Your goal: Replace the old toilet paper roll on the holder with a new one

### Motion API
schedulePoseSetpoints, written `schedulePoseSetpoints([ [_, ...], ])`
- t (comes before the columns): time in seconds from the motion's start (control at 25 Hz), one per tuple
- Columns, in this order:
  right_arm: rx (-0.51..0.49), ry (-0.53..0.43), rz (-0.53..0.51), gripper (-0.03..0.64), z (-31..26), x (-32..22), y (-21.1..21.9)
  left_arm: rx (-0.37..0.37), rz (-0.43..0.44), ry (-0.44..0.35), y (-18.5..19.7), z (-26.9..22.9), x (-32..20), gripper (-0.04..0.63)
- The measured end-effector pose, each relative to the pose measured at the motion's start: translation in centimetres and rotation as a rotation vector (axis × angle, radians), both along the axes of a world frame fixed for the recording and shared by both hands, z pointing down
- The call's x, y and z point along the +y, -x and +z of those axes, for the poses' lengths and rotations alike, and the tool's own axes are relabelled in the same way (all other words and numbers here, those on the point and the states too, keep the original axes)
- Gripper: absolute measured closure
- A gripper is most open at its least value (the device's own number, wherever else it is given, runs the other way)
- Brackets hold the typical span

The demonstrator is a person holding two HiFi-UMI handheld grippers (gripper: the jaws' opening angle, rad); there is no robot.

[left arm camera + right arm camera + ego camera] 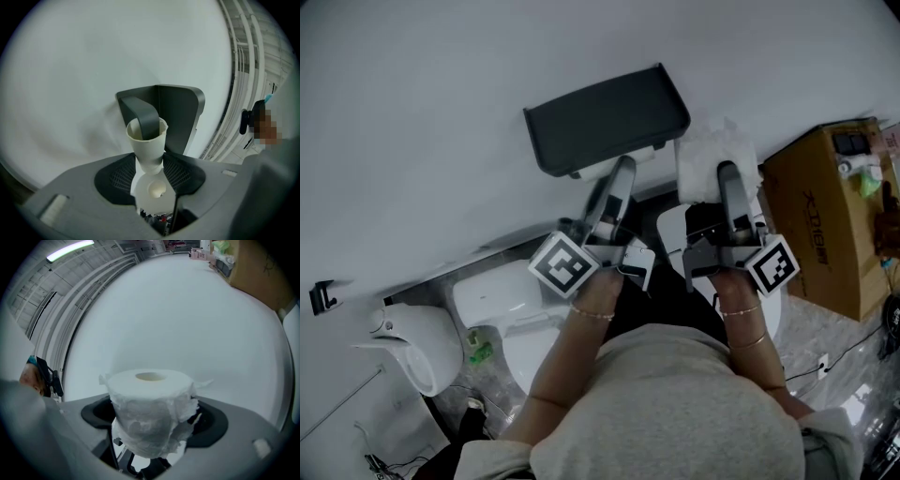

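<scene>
A dark grey paper holder hangs on the white wall. Its curved arm runs through an empty cardboard tube, the old roll. My left gripper reaches up under the holder, and in the left gripper view it is shut on the tube's near end, a pad against each side. My right gripper stays to the right of the holder, shut on a full white toilet paper roll. That roll stands upright between the pads, with its outer sheets ragged.
A white toilet stands below the holder, with a white fixture to its left. An open cardboard box holding small items stands at the right. A small black hook is on the wall at far left.
</scene>
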State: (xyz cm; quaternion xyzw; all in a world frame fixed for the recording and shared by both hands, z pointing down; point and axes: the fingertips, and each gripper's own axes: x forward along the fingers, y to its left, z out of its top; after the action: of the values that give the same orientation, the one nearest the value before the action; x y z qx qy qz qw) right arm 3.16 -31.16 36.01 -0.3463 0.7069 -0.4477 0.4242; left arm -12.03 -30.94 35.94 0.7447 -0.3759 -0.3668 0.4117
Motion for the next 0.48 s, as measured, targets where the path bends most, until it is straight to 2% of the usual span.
schedulePoseSetpoints([
  [0.48, -0.024, -0.026, 0.003, 0.176, -0.45, -0.02, 0.18, 0.017, 0.04, -0.015, -0.74, -0.37, -0.18, 0.407],
])
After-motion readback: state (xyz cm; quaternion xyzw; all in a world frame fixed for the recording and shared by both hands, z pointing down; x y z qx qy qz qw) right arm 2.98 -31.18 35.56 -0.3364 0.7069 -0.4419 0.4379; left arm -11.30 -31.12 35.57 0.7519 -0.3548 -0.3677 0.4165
